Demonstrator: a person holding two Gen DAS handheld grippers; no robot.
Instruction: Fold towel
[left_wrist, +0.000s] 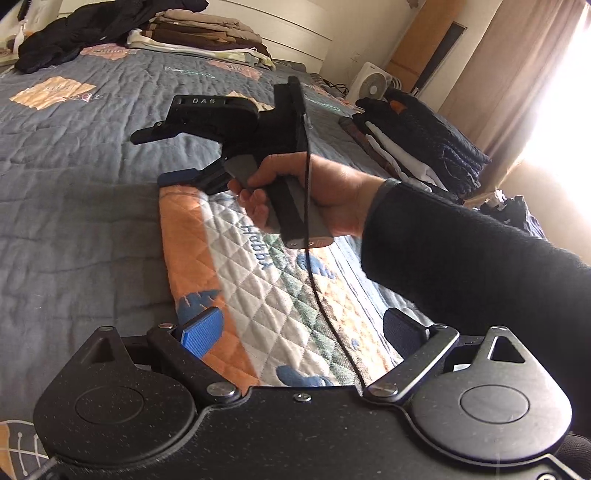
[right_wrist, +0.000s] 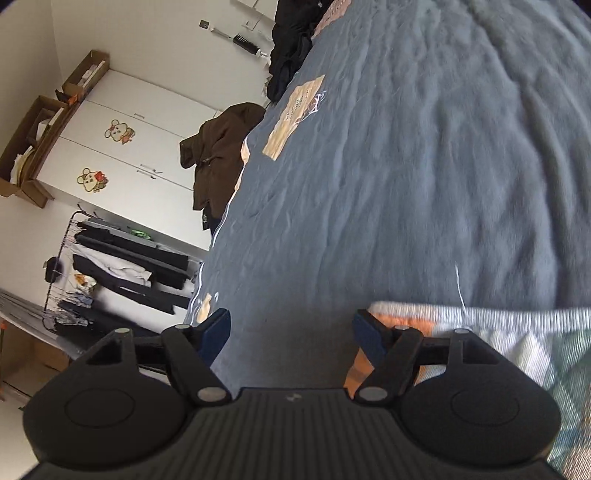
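Left wrist view looks along the left claw (left_wrist: 301, 332), whose blue ribbed pads (left_wrist: 201, 332) stand wide apart with nothing between them, above the towel (left_wrist: 258, 280). That towel is a quilted cloth stitched in diamonds, with orange, white and green patches, blue blotches and blue lettering; it lies flat on the bed's grey-blue crinkled quilt (left_wrist: 81, 229), directly ahead of and beneath this claw, its near edge hidden behind the claw's black speckled body. Farther ahead, a hand (left_wrist: 317, 195) in a dark sleeve grips the handle of the right claw (left_wrist: 168, 157), held over the towel's far edge; its fingers spread, empty. A thin black cable (left_wrist: 314, 266) trails from it across the cloth. Folded clothes (left_wrist: 207, 33) are stacked beyond. In the right wrist view, the right claw (right_wrist: 291, 332) again shows parted dark pads over bare quilt, with the towel's ribbed white hem (right_wrist: 517, 317) and an orange corner just to its right, partly cut off by the frame and blurred.
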